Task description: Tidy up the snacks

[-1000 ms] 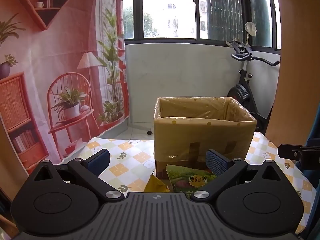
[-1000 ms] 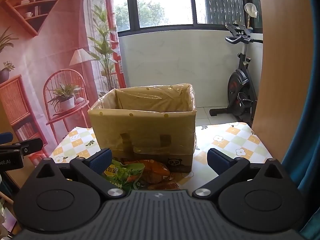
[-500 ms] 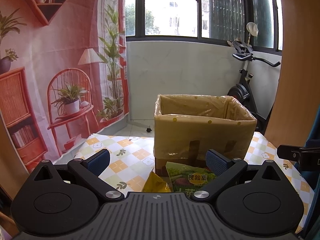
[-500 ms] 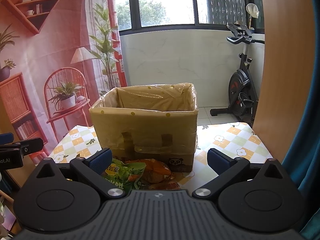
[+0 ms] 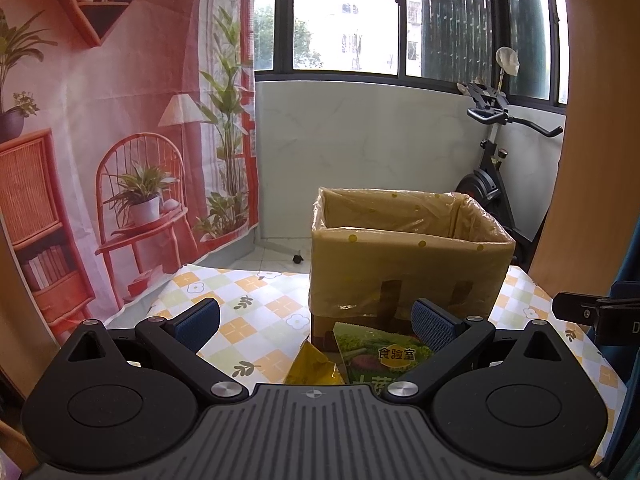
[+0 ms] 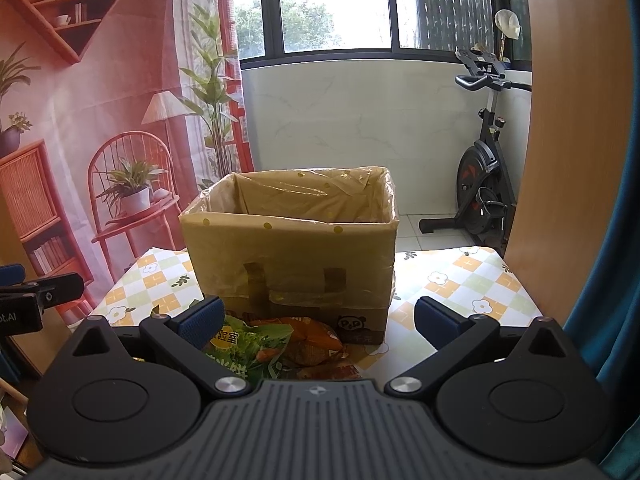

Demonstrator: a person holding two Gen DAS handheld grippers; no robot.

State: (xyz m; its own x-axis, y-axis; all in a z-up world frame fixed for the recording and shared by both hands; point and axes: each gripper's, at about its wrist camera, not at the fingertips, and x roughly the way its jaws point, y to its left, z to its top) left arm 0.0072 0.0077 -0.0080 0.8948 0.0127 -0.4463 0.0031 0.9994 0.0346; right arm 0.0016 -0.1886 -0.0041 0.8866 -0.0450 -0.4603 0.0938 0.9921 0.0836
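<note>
We see a table (image 6: 460, 280) under a checkered flower-print cloth. On it: a cardboard box (image 6: 292, 256) lined with plastic; snack bags touching its front, green (image 6: 248, 344), orange (image 6: 316, 344), yellow (image 5: 314, 368).

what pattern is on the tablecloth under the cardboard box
A check of orange, pale green and white squares with white flowers on the tablecloth; clearest in the right wrist view.

1. The cardboard box (image 6: 290, 256) stands mid-table, blocking straight passage; its top is open (plastic-lined).
2. Snack packets (image 6: 276, 342) crowd its near base.
3. Checked tablecloth (image 5: 256, 312) lies bare left of the box; likewise right (image 6: 460, 288).
</note>
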